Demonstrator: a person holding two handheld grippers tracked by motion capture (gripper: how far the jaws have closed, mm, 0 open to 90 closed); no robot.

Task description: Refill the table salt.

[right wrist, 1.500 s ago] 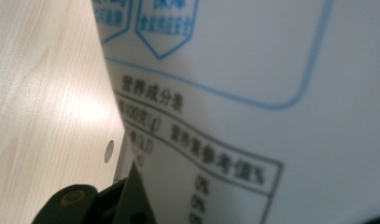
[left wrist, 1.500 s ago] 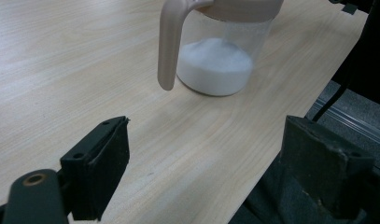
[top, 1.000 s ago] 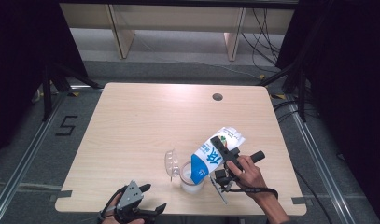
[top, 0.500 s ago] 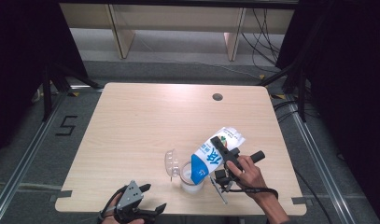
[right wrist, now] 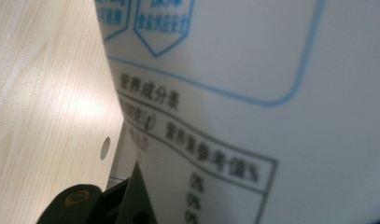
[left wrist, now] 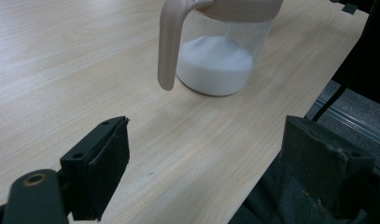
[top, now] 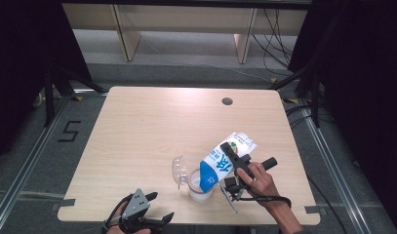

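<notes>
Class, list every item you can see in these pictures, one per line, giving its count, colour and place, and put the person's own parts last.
Table: one, light wood, centre of the high view.
Hole: one, dark, far right part of the table top.
Bag: one, white and blue with printed text, tilted mouth-down over the jar, held in the right gripper.
Jar: one, clear with a beige handle, white powder in its bottom, near edge of the table.
Lid: one, clear, beside the jar on its left.
Left gripper: one, black with a grey plate, near left edge, jaws apart, holding nothing.
Right gripper: one, black, clamped on the bag.
Right hand: one, near right edge.
</notes>
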